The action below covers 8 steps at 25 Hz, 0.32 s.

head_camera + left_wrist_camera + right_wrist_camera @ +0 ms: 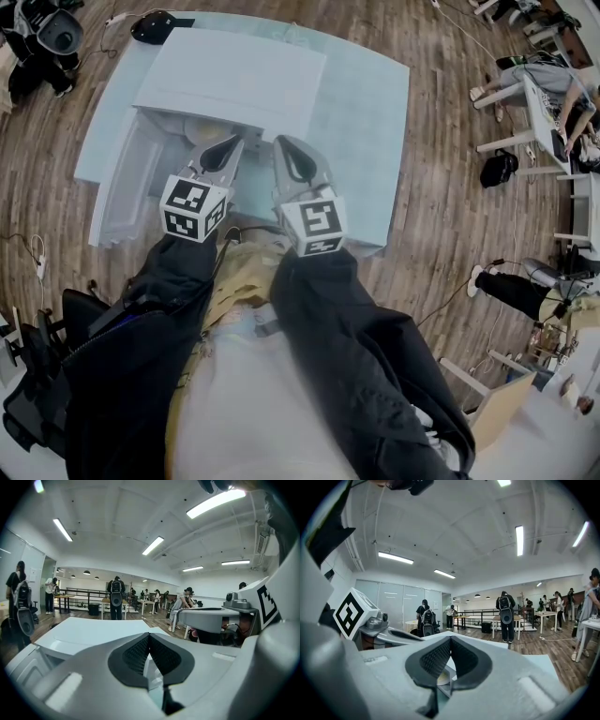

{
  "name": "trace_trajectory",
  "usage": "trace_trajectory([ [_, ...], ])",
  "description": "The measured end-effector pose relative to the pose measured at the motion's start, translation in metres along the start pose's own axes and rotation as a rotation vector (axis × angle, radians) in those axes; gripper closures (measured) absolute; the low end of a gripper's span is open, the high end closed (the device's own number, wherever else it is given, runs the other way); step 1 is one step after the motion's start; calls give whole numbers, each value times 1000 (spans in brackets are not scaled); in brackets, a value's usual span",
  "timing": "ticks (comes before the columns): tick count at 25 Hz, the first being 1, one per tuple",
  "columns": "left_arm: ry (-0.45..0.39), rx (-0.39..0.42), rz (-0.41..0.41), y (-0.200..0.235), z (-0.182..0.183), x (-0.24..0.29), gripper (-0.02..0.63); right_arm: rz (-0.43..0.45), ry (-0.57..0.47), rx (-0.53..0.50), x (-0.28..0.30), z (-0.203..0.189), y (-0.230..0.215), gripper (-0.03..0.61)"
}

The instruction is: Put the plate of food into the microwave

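A pale blue square table (366, 103) stands on a wooden plank floor (441, 141). On it sits a white box-shaped microwave (234, 80), its door (122, 187) open leftward. A small black object (153, 26) lies past the microwave's far-left corner.

White microwave (234, 80) on table (366, 112), door (122, 187) swung open to left, w/ yellowish plate (202, 129) partly visible inside.

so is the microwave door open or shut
Open. The door stands swung out at the left of the microwave, leaving its cavity exposed.
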<state>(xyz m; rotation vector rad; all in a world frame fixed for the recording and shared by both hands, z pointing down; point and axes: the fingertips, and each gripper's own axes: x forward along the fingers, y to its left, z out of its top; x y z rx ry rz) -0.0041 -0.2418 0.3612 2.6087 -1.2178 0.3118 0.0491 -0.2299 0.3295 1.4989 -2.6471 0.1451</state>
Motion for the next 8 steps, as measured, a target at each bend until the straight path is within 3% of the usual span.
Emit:
trace_trajectory([
  [8, 15, -10, 0, 1, -5, 2, 618, -7, 16, -6, 1, -5, 0, 586],
])
